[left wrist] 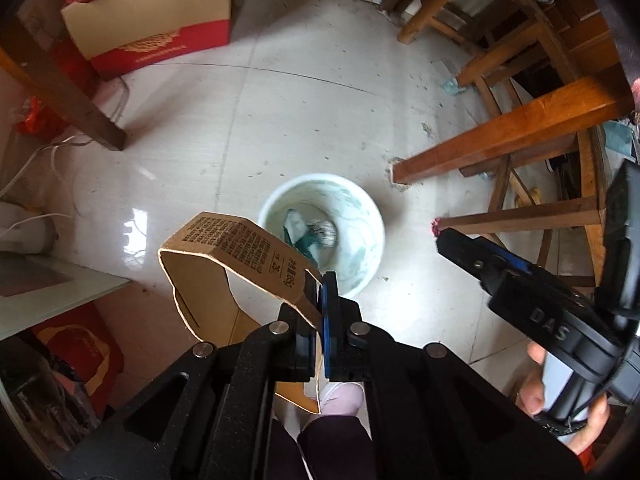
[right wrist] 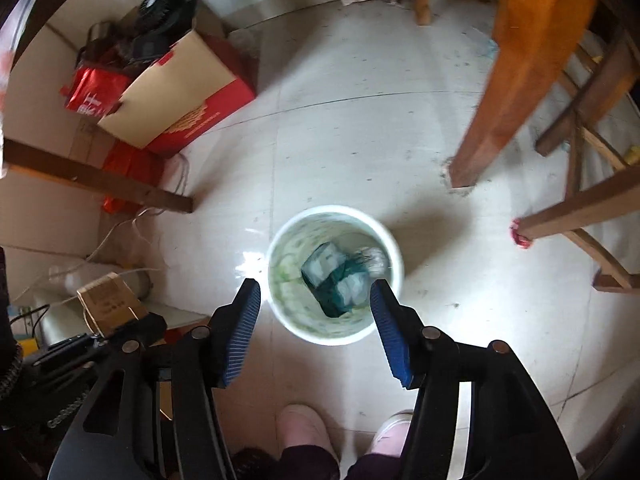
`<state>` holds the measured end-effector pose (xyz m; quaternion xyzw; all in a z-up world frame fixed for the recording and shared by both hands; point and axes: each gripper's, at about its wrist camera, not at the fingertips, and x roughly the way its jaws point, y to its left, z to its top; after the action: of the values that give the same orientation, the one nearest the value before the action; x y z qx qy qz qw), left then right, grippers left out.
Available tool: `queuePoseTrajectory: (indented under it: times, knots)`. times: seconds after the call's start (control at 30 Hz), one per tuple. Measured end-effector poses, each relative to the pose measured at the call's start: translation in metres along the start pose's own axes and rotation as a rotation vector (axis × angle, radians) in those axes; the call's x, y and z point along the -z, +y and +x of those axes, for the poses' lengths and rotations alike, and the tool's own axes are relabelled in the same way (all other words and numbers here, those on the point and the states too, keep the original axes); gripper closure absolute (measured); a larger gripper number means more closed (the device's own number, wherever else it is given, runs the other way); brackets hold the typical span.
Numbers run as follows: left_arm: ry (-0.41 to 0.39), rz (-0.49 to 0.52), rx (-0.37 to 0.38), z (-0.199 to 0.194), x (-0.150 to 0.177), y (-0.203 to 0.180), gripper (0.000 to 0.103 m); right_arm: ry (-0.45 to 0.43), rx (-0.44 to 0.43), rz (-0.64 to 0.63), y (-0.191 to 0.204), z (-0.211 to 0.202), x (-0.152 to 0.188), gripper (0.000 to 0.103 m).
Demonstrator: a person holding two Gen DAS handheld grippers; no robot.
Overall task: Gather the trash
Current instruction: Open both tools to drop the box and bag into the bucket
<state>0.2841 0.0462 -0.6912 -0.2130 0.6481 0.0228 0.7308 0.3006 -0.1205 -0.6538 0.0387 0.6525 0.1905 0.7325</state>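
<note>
My left gripper (left wrist: 320,292) is shut on a flap of a brown printed cardboard box (left wrist: 236,248), held in the air just left of a white bin (left wrist: 370,208) on the floor. The bin holds a green-and-white wrapper (left wrist: 300,232) and a crumpled white scrap (left wrist: 324,232). In the right wrist view my right gripper (right wrist: 316,300) is open and empty, directly above the bin (right wrist: 394,248), with the wrapper (right wrist: 336,280) between its fingers. The cardboard box (right wrist: 110,302) shows at the left there. The right gripper (left wrist: 444,236) shows at the right of the left wrist view.
A red and tan carton (left wrist: 160,28) stands on the tiled floor at the back left. Wooden table and chair legs (left wrist: 500,140) crowd the right side. A dark wooden leg (left wrist: 68,92) and white cables (left wrist: 36,164) lie at the left. My pink shoes (right wrist: 304,424) are below.
</note>
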Motion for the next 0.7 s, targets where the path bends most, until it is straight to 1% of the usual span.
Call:
queuePoseTrajectory:
  times: [0.1,0.17,0.23,0.27,0.3,0.33,0.37,0.43,0.5,0.6,0.67,0.7]
  knots:
    - [0.029,0.028,0.012,0.014,-0.007,-0.011,0.102,-0.019,0.056,0.003,-0.009,-0.012,-0.001,0.05]
    - [0.041,0.038,0.033,0.024,-0.013,-0.02,0.102,-0.04,0.082,0.01,-0.013,-0.017,-0.001,0.05]
    - [0.059,0.057,0.032,0.035,-0.02,-0.028,0.099,-0.055,0.089,0.016,-0.018,-0.025,0.0,0.05]
    - [0.076,0.061,0.02,0.04,-0.021,-0.03,0.087,-0.061,0.09,0.023,-0.02,-0.027,-0.001,0.05]
    - [0.115,0.059,-0.004,0.048,-0.023,-0.032,0.071,-0.066,0.089,0.032,-0.021,-0.029,-0.001,0.05]
    - [0.136,0.054,-0.015,0.053,-0.024,-0.032,0.065,-0.069,0.084,0.042,-0.023,-0.031,0.0,0.05]
    - [0.14,0.048,-0.018,0.056,-0.024,-0.031,0.064,-0.07,0.078,0.049,-0.025,-0.031,0.0,0.05]
    - [0.143,0.061,-0.037,0.054,-0.023,-0.032,0.064,-0.068,0.062,0.063,-0.024,-0.031,0.0,0.05]
    - [0.136,0.069,-0.04,0.05,-0.021,-0.033,0.064,-0.064,0.046,0.074,-0.024,-0.031,0.001,0.05]
    - [0.123,0.071,-0.039,0.033,-0.018,-0.032,0.063,-0.063,0.038,0.072,-0.019,-0.035,0.002,0.05]
    - [0.108,0.071,-0.046,0.017,-0.016,-0.032,0.063,-0.063,0.042,0.06,-0.015,-0.042,0.001,0.05]
    - [0.095,0.068,-0.047,0.002,-0.015,-0.033,0.063,-0.062,0.043,0.055,-0.013,-0.046,0.001,0.05]
